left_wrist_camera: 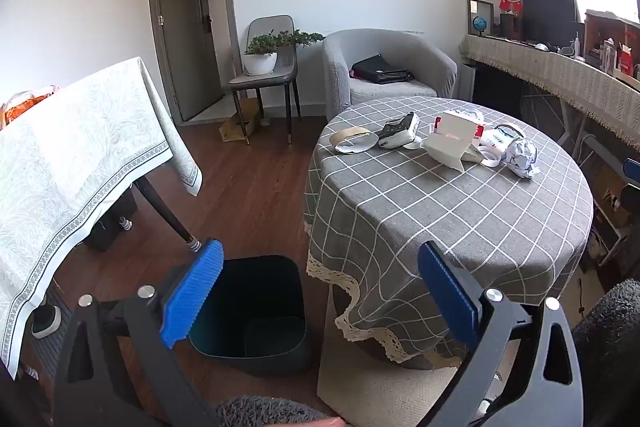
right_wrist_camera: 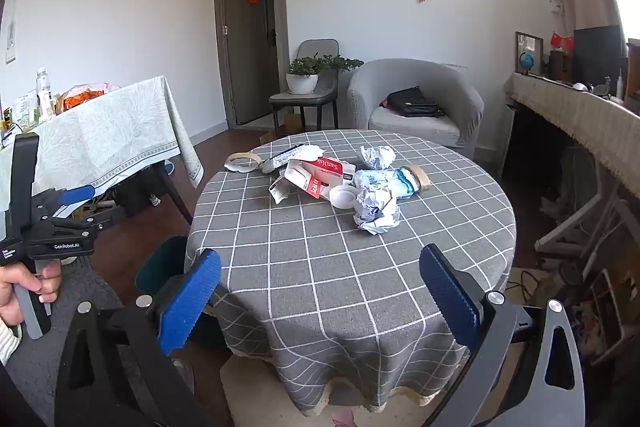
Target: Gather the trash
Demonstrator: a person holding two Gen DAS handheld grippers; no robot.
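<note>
A round table with a grey check cloth [right_wrist_camera: 320,267] holds the trash in a loose pile. The pile includes two crumpled paper balls [right_wrist_camera: 376,213] [right_wrist_camera: 377,157], a red-and-white card box [right_wrist_camera: 320,175], a clear jar lying on its side [right_wrist_camera: 400,183], a white lid [right_wrist_camera: 343,195] and a tape roll [right_wrist_camera: 242,161]. My right gripper [right_wrist_camera: 320,267] stands open over the near table edge, well short of the pile. My left gripper [left_wrist_camera: 320,287] is open and empty, between the table edge and a dark open bin [left_wrist_camera: 256,307] on the floor. The paper ball [left_wrist_camera: 520,155] and box [left_wrist_camera: 452,143] lie far ahead of it.
A second table with a pale patterned cloth [left_wrist_camera: 80,147] stands left of the bin. Behind are a grey armchair [left_wrist_camera: 384,67] with a black bag and a chair with a potted plant [left_wrist_camera: 264,59]. A cluttered sideboard [left_wrist_camera: 560,75] runs along the right. A person's hand [right_wrist_camera: 24,287] holds the left tool.
</note>
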